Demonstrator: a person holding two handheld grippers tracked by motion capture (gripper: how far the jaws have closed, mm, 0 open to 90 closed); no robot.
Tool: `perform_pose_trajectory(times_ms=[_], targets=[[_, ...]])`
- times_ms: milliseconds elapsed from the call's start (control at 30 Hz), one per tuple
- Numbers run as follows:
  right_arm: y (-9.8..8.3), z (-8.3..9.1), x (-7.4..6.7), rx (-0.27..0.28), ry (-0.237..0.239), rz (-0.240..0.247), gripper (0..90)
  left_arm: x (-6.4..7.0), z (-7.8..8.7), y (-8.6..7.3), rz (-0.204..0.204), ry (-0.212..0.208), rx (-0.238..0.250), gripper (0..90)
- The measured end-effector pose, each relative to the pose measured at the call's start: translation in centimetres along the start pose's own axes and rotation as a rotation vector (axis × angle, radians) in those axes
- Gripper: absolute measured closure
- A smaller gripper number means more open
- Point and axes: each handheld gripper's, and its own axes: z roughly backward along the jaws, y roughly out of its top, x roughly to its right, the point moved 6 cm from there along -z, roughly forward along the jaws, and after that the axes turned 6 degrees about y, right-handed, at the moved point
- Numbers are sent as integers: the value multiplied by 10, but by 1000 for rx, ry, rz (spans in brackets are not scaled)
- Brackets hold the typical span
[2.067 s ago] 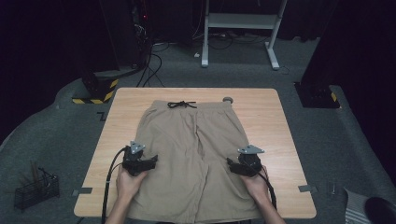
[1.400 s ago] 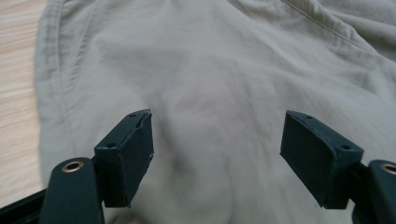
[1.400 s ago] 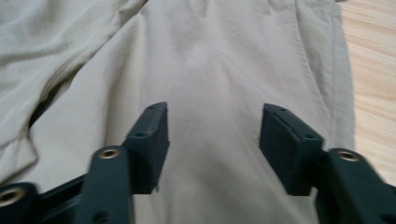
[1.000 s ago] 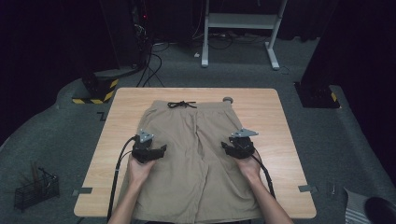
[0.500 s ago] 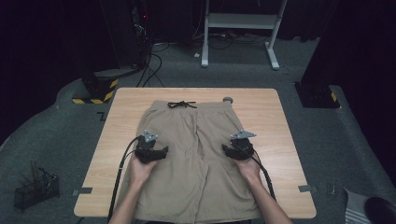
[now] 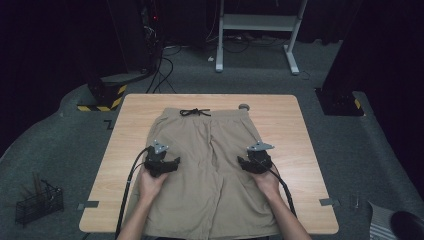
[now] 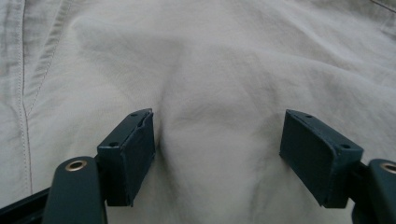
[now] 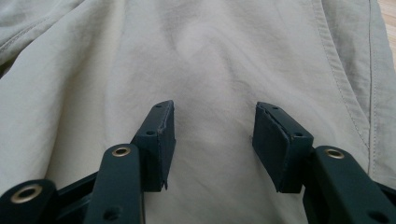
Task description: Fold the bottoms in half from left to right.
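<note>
Near edge first: two forearms entering from below, each hand wrapped round a gripper. Left gripper [image 6: 164,165] resting over the left leg of the khaki shorts [image 6: 210,165], farther up the cloth than two seconds back, when both tools sat nearer the hem. Jaws spread wide, a soft ridge of fabric bulging between the pads [image 7: 135,149] but not pinched. Hardly shifted in the last half second.

Right gripper [image 6: 252,164] over the right leg, likewise carried away from the hem and slightly inward since the earliest frame. Jaws apart and just been opening further, cloth lying flat between them, nothing clamped.

Shorts spread flat mid-table [image 6: 295,125], hem at the near edge, waistband far. Beyond, black drawstring [image 6: 195,112] knotted at the waistband. Small round knob [image 6: 244,106] just past the waistband, right of centre.
</note>
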Motion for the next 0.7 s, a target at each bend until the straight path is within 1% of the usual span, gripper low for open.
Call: perform_pose_trajectory(times_ms=[367, 567, 600, 700], targets=[[-8, 8, -3, 0, -1, 2, 489, 5, 3, -2, -1, -4, 0, 260], [-14, 15, -3, 2, -5, -3, 488, 12, 6, -4, -17, -15, 0, 260], [-15, 16, -4, 2, -7, -4, 489, 14, 7, -5, -13, -18, 1, 259], [-19, 20, -4, 3, -10, -7, 489, 17, 8, -5, -20, -24, 3, 258]])
